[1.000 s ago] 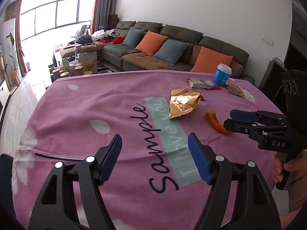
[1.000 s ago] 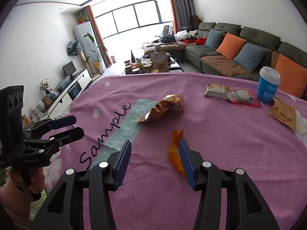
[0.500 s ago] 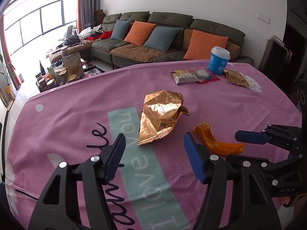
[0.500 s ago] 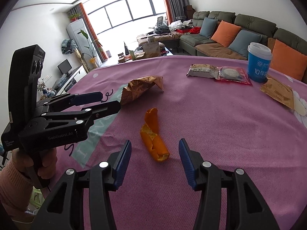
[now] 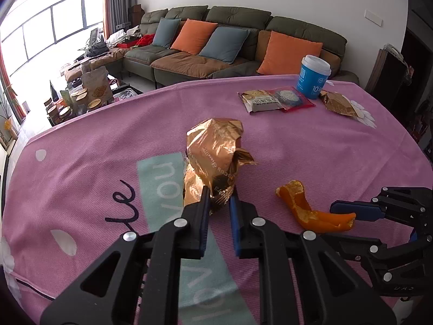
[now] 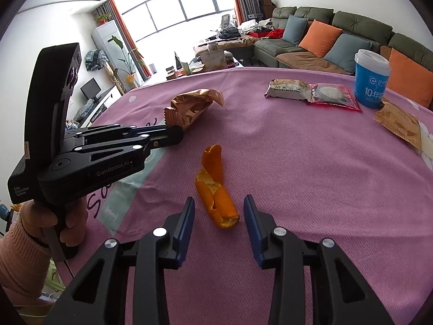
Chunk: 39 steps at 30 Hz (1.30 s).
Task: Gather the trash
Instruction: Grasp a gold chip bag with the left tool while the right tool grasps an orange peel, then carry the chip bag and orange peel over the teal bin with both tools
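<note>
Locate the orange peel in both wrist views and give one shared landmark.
Left wrist: orange peel low right, beside the right gripper.
Right wrist: orange peel low centre, between that gripper's open fingers.
Shared landmark: blue cup at the far edge.

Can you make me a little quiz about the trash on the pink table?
1. True or false: the left tool is shut on the gold wrapper.
2. What lies between the open fingers of the right tool? A) blue paper cup B) orange peel C) cracker packet
3. Fill in: the blue paper cup stands at the far side of the pink tablecloth, next to the red ____.

Key:
1. True; its fingers pinch the wrapper's near edge.
2. B; the orange peel lies between them, not yet gripped.
3. packet; the red packet lies beside the cup.
</note>
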### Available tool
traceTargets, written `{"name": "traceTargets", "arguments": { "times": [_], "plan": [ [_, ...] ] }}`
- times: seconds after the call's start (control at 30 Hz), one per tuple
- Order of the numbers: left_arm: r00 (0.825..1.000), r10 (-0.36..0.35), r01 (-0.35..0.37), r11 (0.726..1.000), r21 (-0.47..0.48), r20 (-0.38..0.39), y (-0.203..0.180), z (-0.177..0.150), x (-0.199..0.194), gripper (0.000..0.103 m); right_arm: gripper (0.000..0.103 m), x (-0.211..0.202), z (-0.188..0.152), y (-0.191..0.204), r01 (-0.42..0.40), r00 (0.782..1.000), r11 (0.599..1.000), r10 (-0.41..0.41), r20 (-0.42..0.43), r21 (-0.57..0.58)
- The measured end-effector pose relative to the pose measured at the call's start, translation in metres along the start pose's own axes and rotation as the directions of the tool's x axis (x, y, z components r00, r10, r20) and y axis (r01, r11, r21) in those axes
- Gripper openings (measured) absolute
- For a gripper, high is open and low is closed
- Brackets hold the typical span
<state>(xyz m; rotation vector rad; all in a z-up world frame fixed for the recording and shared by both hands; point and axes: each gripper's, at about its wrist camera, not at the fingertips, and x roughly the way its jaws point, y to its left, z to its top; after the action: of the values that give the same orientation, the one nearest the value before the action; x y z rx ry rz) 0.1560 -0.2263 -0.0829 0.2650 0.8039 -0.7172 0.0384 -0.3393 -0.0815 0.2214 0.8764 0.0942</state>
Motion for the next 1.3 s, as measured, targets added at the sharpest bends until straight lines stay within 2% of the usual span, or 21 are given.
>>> {"name": "traceTargets", "arguments": {
  "times": [0.07, 0.23, 0.43, 0.87, 1.3],
  "plan": [
    [1.0, 0.009, -0.009, 1.0, 0.007, 0.012, 0.0, -0.002, -0.005, 0.008, 0.02, 0.001, 0.0, 0.001, 0.0, 1.0, 1.0, 0.0, -0.005, -0.006],
    [0.999, 0.018, -0.018, 1.0, 0.002, 0.039, 0.005, -0.009, -0.023, 0.005, 0.018, 0.0, 0.0, 0.003, -0.001, 1.0, 1.0, 0.001, 0.0, -0.012],
    [0.997, 0.024, -0.021, 0.999, -0.034, 0.076, 0.017, -0.023, -0.053, 0.004, 0.017, -0.007, 0.002, 0.009, -0.011, 0.999, 1.0, 0.012, 0.045, -0.016],
    [0.99, 0.067, -0.048, 0.988, -0.147, 0.123, 0.062, -0.069, -0.121, 0.004, 0.017, -0.013, 0.009, 0.05, -0.129, 0.986, 0.989, 0.136, 0.092, -0.072],
    [0.978, 0.146, -0.11, 0.968, -0.223, 0.151, 0.091, -0.115, -0.179, 0.004, 0.017, -0.004, 0.008, 0.109, -0.246, 0.964, 0.956, 0.258, 0.062, -0.156]
  ]
}}
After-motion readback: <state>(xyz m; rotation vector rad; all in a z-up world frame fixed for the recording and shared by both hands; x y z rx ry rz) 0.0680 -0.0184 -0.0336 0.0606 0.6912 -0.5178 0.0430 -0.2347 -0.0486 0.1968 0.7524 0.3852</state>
